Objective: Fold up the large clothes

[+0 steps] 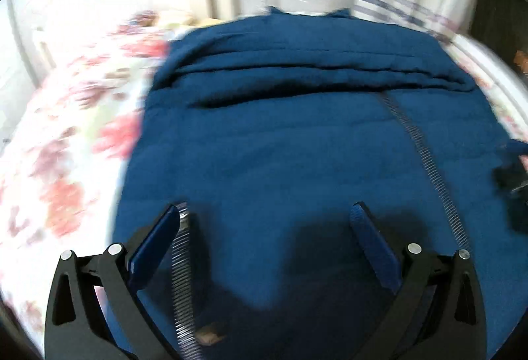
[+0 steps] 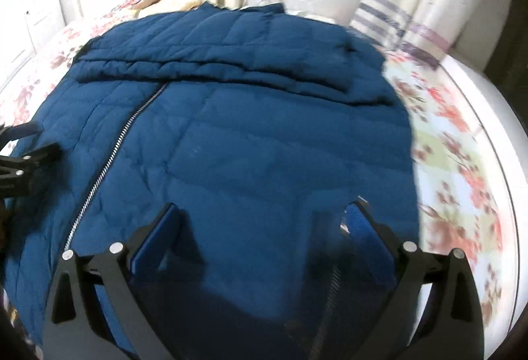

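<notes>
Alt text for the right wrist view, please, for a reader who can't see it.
A blue quilted jacket lies spread on a floral bedsheet, its far part folded into a band across it and a silver zipper running diagonally. The open right gripper hovers over the near part; the left gripper shows at the left edge.

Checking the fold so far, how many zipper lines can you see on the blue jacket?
2 in the left wrist view: one zipper line running diagonally at right, one beside the left tongs' left finger. More may be hidden.
</notes>
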The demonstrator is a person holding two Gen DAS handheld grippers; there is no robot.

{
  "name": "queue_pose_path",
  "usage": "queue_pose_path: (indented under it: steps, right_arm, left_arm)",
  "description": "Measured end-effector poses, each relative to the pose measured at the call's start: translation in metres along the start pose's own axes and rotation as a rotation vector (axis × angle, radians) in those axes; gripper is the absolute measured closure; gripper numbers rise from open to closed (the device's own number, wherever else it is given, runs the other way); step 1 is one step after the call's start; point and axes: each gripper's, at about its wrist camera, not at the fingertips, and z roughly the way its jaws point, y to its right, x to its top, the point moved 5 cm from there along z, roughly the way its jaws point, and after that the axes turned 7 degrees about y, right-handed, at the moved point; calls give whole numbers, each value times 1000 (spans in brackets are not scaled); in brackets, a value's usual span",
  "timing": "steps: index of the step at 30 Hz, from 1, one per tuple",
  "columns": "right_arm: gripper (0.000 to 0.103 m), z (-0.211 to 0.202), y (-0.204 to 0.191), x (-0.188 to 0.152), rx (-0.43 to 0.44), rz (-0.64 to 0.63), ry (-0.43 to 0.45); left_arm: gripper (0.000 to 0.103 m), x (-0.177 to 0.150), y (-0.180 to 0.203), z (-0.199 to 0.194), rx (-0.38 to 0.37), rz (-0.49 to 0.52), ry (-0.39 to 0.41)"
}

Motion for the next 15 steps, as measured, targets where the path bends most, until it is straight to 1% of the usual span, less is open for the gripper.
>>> queue_pose_path:
  steps: [1, 2, 4, 5, 7, 8, 9, 10, 11, 12, 13, 15]
  right_arm:
    - [3, -4, 5, -5, 2, 13, 5]
    - [3, -7, 6, -11, 21, 25, 3]
    - [3, -1, 3, -24, 50, 15, -30]
    - [3, 4, 1, -30, 42, 7, -45]
    - [3, -2, 2, -31, 26, 18, -40]
    - [4, -8, 0, -28, 10, 12, -31]
    - [4, -16, -3, -25, 0, 1, -4]
    - [4, -28, -11, -20, 9, -17, 45]
    - [3, -38, -19, -18, 34, -31, 75]
    - [3, -49, -35, -17, 96, -62, 104]
    - [3, -53, -48, -20, 136, -95, 101]
    - [3, -49, -72, -30, 175, -169, 66]
  left_arm:
    - [4, -4, -2, -1, 25, -6, -2]
    - [4, -7, -6, -2, 31, -22, -11]
    - [4, -10, -16, 4, -3, -86, -47]
    - [4, -9, -18, 5, 4, -100, -53]
    - [4, -4, -17, 2, 39, -85, -43]
    - [4, -3, -12, -5, 24, -78, -22]
    - [4, -1, -2, -17, -28, -76, 11]
    - [4, 1, 6, -26, -64, -72, 33]
    - [4, 1, 18, -38, -104, -57, 61]
    - [4, 1, 34, -48, -146, -13, 86]
    - [4, -1, 45, -51, -160, 25, 90]
    - [4, -8, 73, -43, -166, 127, 58]
